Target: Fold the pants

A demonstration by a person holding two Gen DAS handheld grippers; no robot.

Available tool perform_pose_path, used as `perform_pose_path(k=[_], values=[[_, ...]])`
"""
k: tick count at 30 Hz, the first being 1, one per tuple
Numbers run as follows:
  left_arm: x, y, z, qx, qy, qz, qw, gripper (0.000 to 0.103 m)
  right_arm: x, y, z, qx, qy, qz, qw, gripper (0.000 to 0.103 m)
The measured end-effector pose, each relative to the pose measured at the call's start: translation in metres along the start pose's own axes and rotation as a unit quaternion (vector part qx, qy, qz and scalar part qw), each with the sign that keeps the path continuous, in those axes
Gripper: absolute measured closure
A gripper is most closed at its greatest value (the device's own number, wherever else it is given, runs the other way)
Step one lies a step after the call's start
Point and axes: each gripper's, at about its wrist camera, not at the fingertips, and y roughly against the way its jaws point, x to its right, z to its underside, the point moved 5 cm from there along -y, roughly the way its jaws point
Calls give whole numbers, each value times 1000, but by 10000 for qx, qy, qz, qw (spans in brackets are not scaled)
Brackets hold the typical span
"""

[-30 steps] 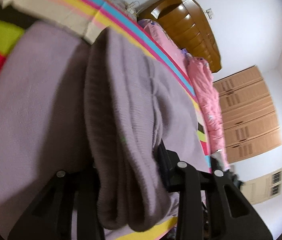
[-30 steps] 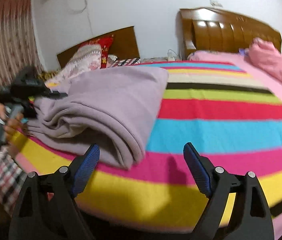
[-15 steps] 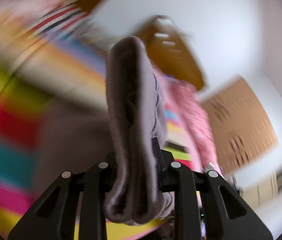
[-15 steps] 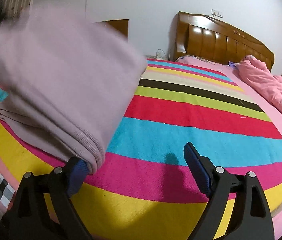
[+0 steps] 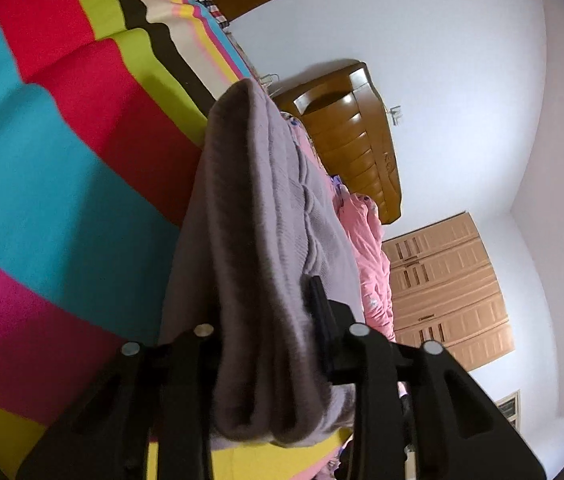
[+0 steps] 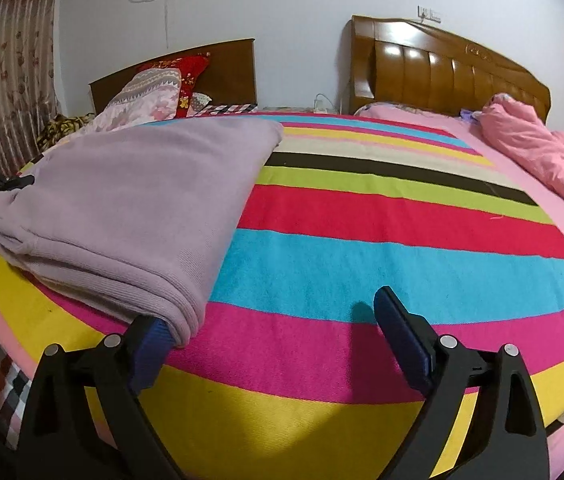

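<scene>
The folded lilac pants [image 6: 141,200] lie on the striped bedspread [image 6: 382,264], at its left side near the front edge as the right wrist camera views it, with the folded stack reaching toward the head of the bed. The left gripper [image 5: 273,320] has its jaws pinched on the thick bundled end of the pants [image 5: 257,248]; several layers of knit fabric fill the gap between the fingers and hang below them. Its jaws have just been opening slightly, with the fabric bundle between them. In the right wrist view, this same gripper appears as a dark shape at the far left edge of the pants. The right gripper [image 6: 277,332] has its jaws spread wide, and they have just been opening further. Nothing is pinched between them: the near folded corner of the pants rests against the left blue pad [image 6: 149,344], while the right blue pad [image 6: 400,336] stands well apart over bare bedspread. A pink quilt [image 6: 542,148] lies at the right edge of the bed, below a wooden headboard [image 6: 442,64]. Patterned pillows [image 6: 153,88] lie beyond the pants near a second, darker headboard [image 6: 229,68].
</scene>
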Motion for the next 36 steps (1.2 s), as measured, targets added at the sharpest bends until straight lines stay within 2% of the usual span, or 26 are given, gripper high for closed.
perform_pose_path(k=[1,2,3,4,5,6,8,9,11,12,13,14,16,17,18,19,20,21,23,28,32,34,36], values=[[3,7,-2,109,102,-123,9998,57,0,4,0,-101,43,-118,9999,13],[9,18,-2,268,137,-376,9988,34,-1,10,0,-124,136,-243,9995,13],[16,27,-5,468,106,-732,9962,24,-3,16,1,-96,213,-344,9991,13],[26,41,-9,798,-37,-1366,9874,13,-5,27,2,-7,283,-538,9981,13],[36,53,-11,1047,-275,-1783,9780,13,-5,33,0,75,284,-663,9974,14],[64,63,-9,1304,-879,-2125,9644,13,-7,43,-3,210,237,-825,9961,14],[112,63,2,1404,-1825,-2123,9497,9,-13,55,-18,449,126,-1041,9935,14],[129,56,10,1374,-2108,-2090,9450,8,-17,56,-25,547,91,-1088,9925,14],[158,30,30,1186,-2694,-2019,9341,2,-29,55,-46,743,16,-1106,9911,14],[170,7,42,989,-3077,-2055,9237,2,-35,52,-51,747,-3,-1073,9914,14],[170,-3,55,851,-3302,-2142,9153,2,-43,47,-56,747,5,-1098,9911,14],[164,-24,65,598,-3503,-2417,9029,2,-53,41,-57,711,99,-1182,9904,14],[140,-44,77,238,-3490,-2741,8958,2,-73,26,-46,419,420,-1160,9915,21],[119,-54,80,41,-3368,-2925,8950,2,-81,16,-36,201,629,-1127,9914,30],[94,-63,85,-99,-3335,-3176,8876,2,-89,3,-18,15,845,-1046,9909,30],[92,-63,87,77,-3713,-3190,8720,2,-89,6,-12,197,907,-1004,9906,30],[89,-64,91,97,-3930,-3255,8599,2,-89,7,-8,249,947,-985,9903,30],[89,-64,96,121,-4044,-3321,8521,2,-88,9,-6,197,989,-998,9899,30],[88,-64,92,143,-3962,-3306,8564,2,-89,10,-5,108,1168,-980,9883,30],[83,-66,87,248,-3965,-3309,8560,1,-90,9,-3,91,1207,-891,9886,30],[95,-68,97,259,-3998,-3182,8592,1,-87,11,-16,-172,1126,-1027,9882,30],[94,-66,96,308,-3971,-3082,8639,2,-85,18,-32,-47,805,-1309,9881,30],[93,-63,96,404,-3935,-2976,8689,2,-88,21,-48,221,767,-1193,9896,30]])
